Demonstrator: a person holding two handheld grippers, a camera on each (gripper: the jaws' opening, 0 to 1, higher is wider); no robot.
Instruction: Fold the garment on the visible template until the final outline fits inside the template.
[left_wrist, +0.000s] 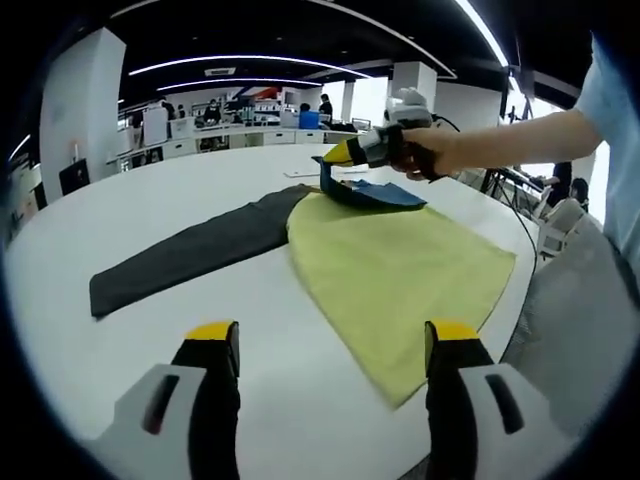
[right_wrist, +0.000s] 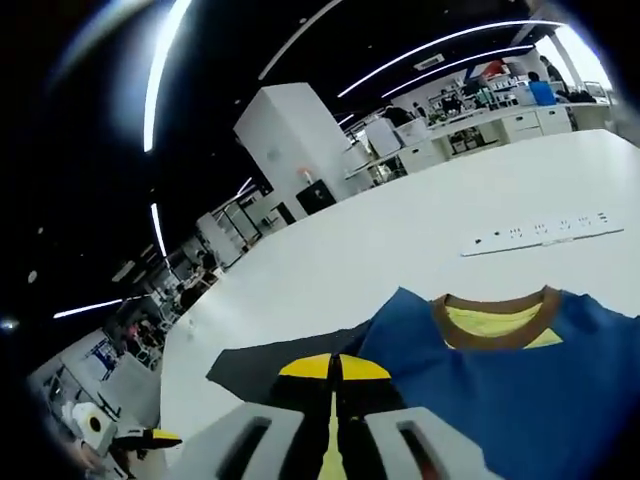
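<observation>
Currently, garment (right_wrist: 520, 390): blue, brown collar facing away, on yellow-green template (left_wrist: 400, 265), white worktop (left_wrist: 150, 210).
Right tongs (right_wrist: 334, 368): pinched on garment's edge.
Left tongs (left_wrist: 330, 345): wide, empty.
Hidden: garment's lower part cut off.

Bright ceiling strip lights (left_wrist: 240, 62), fisheye-warped edges.

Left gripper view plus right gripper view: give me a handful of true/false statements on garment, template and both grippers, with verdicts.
1. The left gripper is open. True.
2. The right gripper is open. False: its jaws are shut on the blue garment.
3. The yellow template lies on the white table. True.
4. The blue garment has a red collar. False: the collar is brown.
5. A dark grey cloth lies beside the template. True.
6. A power strip lies on the garment. False: it lies on the table beyond it.
</observation>
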